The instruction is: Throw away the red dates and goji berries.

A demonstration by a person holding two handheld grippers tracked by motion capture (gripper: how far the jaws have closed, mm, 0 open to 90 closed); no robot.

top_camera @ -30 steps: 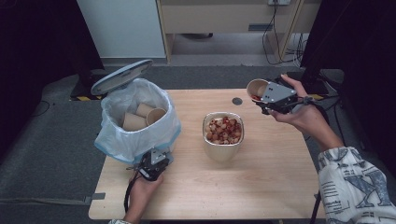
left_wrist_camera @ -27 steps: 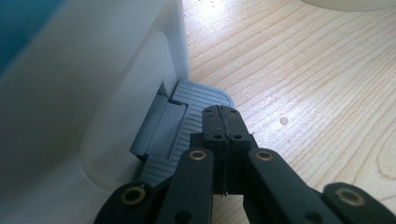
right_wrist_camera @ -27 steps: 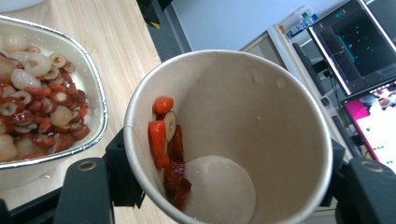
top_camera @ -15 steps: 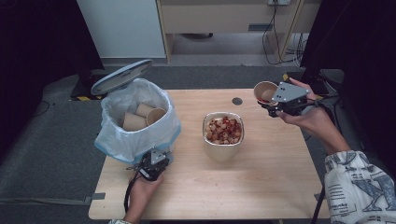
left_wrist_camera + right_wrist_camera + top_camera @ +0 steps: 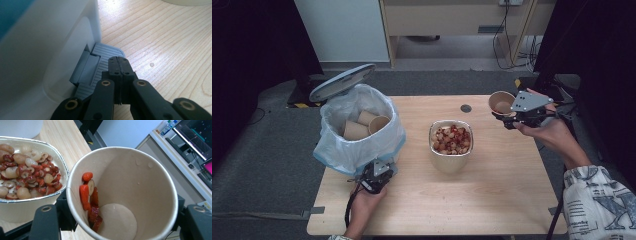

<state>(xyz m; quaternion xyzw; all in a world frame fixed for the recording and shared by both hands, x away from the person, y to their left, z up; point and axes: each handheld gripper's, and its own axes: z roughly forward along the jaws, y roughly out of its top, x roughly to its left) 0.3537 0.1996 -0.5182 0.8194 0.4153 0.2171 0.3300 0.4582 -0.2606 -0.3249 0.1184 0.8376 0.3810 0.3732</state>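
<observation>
My right gripper [image 5: 508,119] is shut on a brown paper cup [image 5: 501,102] and holds it tilted above the table's far right. In the right gripper view the cup [image 5: 130,195] has a few red fruit slices [image 5: 91,202] stuck to its inner wall. A foil bowl [image 5: 451,145] heaped with red and pale dried fruit stands mid-table. My left gripper [image 5: 377,176] is shut, with its tips [image 5: 119,65] pressed on the grey pedal [image 5: 100,65] of a white bin [image 5: 357,127]. The bin's lid [image 5: 343,81] stands up; several paper cups [image 5: 364,125] lie inside.
The bin carries a clear plastic liner [image 5: 332,150] that spills over its rim. A small dark round hole [image 5: 466,108] sits in the wooden tabletop [image 5: 492,200] near its far edge. Cables and cabinet legs lie on the floor beyond the table.
My right hand has carried the cup to the right and a little lower, away from the foil bowl. The left hand and the bin's raised lid have kept still.
</observation>
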